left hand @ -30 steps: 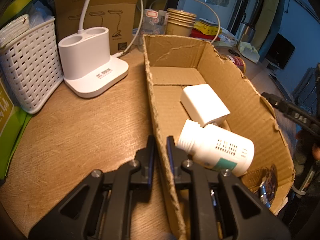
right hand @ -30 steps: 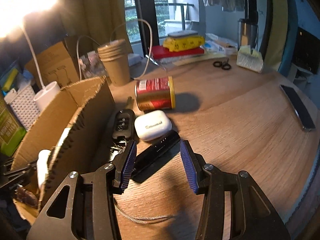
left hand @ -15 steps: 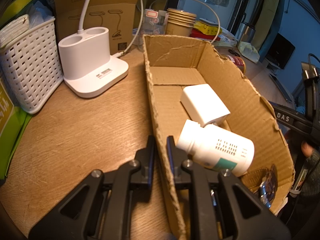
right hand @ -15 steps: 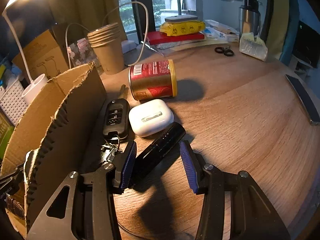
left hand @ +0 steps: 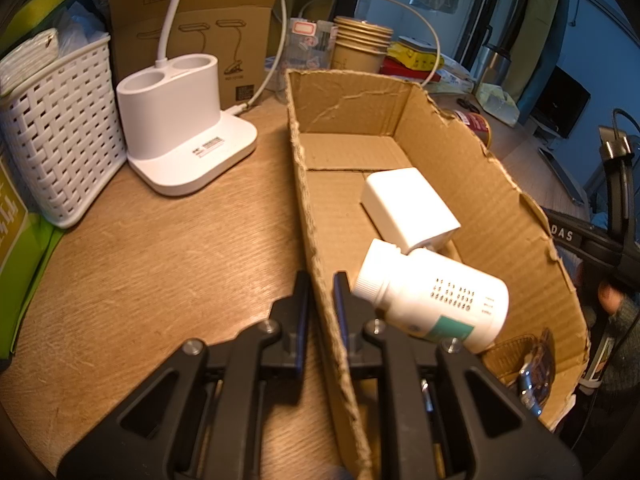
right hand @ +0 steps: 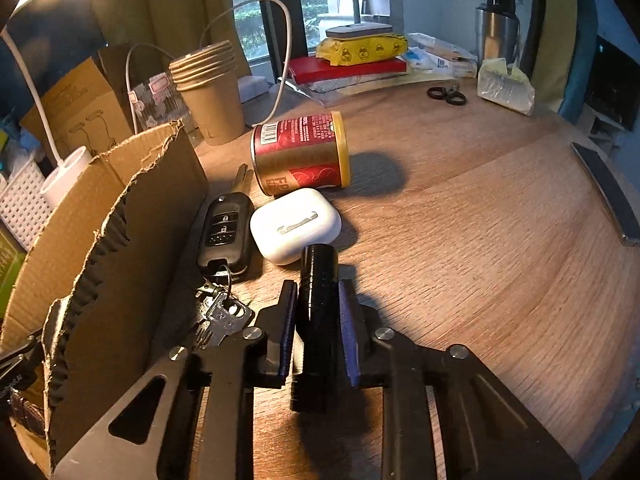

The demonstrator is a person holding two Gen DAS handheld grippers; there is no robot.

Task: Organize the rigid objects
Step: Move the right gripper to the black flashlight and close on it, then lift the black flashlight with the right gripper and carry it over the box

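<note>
Between the right hand-held gripper [right hand: 318, 320] fingers: a black cylinder [right hand: 318, 300], clamped, low over the surface [right hand: 460, 240].
Left hand-held gripper [left hand: 321, 304] pinches the cardboard box [left hand: 460, 168] wall.

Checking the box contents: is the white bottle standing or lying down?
Lying down. The bottle rests on its side in the box, cap end against the white block.

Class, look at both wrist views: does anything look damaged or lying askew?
Yes. The cardboard box has ragged, torn rims. Inside it, the white bottle lies tipped on its side against a white block. Outside, the red can lies on its side.
</note>
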